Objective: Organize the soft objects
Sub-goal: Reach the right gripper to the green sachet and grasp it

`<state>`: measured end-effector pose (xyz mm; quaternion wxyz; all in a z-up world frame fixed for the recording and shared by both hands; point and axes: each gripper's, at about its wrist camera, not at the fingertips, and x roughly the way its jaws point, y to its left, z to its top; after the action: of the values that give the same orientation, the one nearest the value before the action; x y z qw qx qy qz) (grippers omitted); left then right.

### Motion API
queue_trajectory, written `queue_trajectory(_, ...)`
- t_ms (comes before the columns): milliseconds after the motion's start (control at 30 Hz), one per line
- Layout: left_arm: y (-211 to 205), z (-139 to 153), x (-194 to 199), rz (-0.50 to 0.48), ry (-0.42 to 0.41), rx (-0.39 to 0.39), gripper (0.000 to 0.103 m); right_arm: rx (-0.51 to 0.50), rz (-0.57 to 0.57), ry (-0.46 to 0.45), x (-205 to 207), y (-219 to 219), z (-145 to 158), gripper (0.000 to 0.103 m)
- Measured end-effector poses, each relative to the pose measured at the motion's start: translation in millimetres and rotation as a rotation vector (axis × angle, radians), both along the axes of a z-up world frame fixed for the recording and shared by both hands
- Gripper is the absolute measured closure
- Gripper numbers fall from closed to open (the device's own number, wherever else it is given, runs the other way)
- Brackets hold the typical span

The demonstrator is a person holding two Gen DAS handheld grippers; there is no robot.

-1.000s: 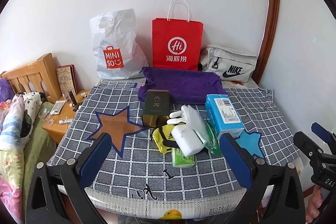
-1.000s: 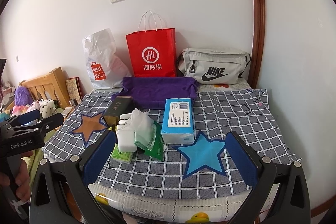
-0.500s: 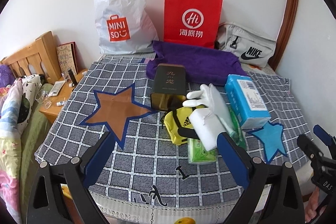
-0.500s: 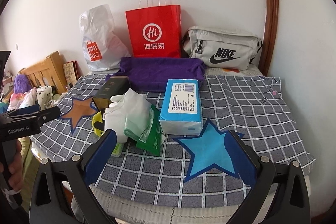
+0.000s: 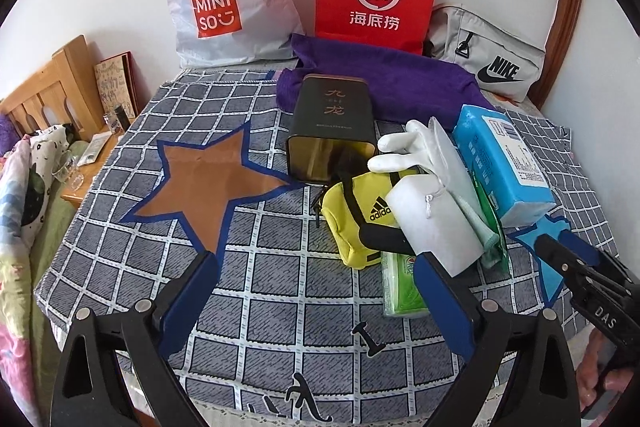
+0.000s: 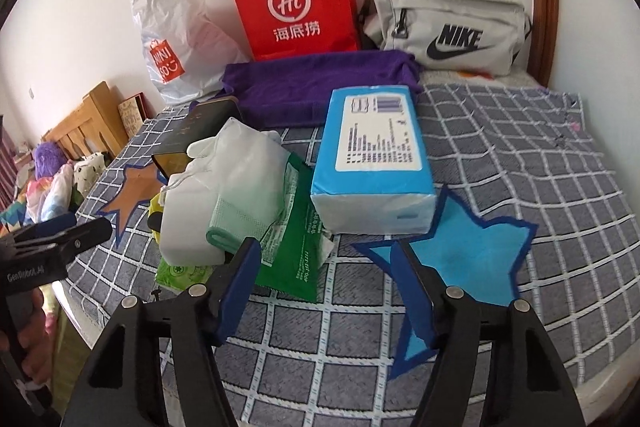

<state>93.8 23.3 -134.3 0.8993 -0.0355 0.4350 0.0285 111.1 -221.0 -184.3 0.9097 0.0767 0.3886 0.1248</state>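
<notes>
The blue plastic-wrapped tissue pack (image 6: 374,163) lay upper centre of the right wrist view, long axis pointing away, just ahead of the right gripper (image 6: 332,291), both grippers' jaws spread, empty.

Light is glinting off the blue tissue pack's glossy plastic wrap (image 6: 374,163); the folded purple cloth towel (image 6: 316,83) is looking matt beside the dark tin's satin metal (image 5: 332,119).

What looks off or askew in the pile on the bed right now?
The dark tin lies on its side, open end facing the camera. The soft items are heaped: white glove and white block rest on the yellow pouch and green packs, leaning against the blue tissue pack. Nothing spilled or torn.
</notes>
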Motion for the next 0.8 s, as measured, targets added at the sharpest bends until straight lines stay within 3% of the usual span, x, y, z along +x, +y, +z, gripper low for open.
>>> queue_trajectory(100, 2, -3, 4, -0.006, 0.002, -0.015, 0.004, 0.065, -0.003, 0.042, 13, 2, -8, 0.036)
queue_trajectory(400, 8, -14, 14, -0.018, 0.021, -0.055, 0.004, 0.09, -0.014, 0.121, 41, 18, -33, 0.037)
queue_trajectory(533, 11, -17, 17, -0.027, 0.026, -0.072, 0.004, 0.113, 0.015, 0.146, 47, 22, -44, 0.057)
queue_trajectory(633, 12, -19, 19, -0.03, 0.032, -0.082, 0.004, 0.072, 0.021, 0.12, 44, 23, -41, 0.068)
queue_trajectory(800, 13, -18, 21, -0.024, 0.033, -0.085, 0.005, 0.046, 0.061, 0.116, 34, 15, -34, 0.078)
